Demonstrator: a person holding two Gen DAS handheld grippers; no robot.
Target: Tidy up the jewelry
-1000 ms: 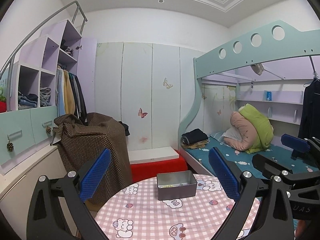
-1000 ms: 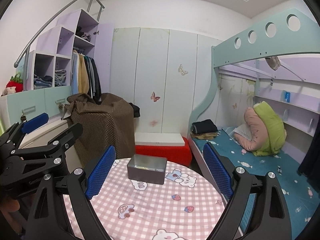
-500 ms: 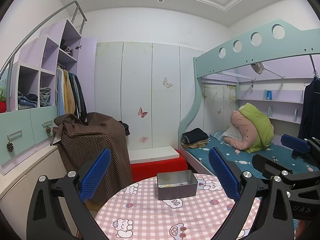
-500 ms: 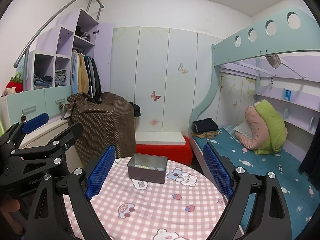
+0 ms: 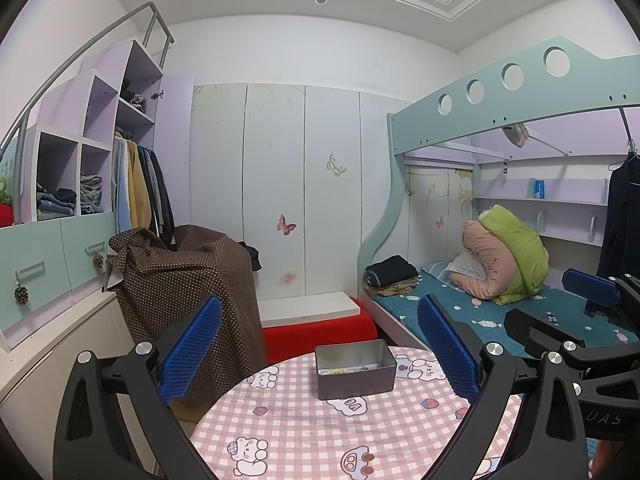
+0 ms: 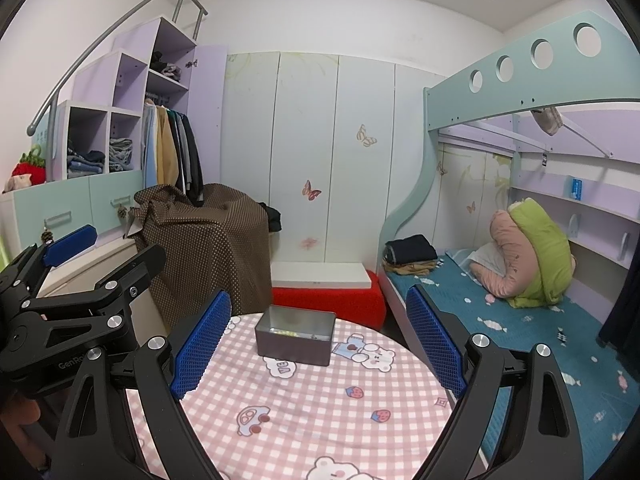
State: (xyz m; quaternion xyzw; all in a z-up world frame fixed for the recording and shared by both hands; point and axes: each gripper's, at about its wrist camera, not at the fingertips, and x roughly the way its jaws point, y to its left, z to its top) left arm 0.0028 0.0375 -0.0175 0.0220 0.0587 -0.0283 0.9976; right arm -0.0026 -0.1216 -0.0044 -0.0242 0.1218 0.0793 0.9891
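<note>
A grey metal tin [image 5: 356,368] [image 6: 295,335] stands open at the far side of a round table with a pink checked cloth [image 5: 304,428] [image 6: 320,408]. Small pale beads and a bit of jewelry [image 5: 340,371] lie on the tin's floor. My left gripper [image 5: 320,352] hangs open above the table's near half, with nothing between its blue pads. My right gripper [image 6: 316,344] is open too and holds nothing. Each gripper shows at the edge of the other's view: the right one [image 5: 592,320], the left one [image 6: 72,264].
Behind the table stand a red bench with a white top [image 5: 316,320] and a bulky thing under a brown dotted cover [image 5: 188,280]. A bunk bed [image 5: 500,304] fills the right side. Wardrobe shelves with hanging clothes [image 5: 136,188] line the left wall.
Almost nothing differs. Both grippers stay open above the table, and the views drift only very slightly.
</note>
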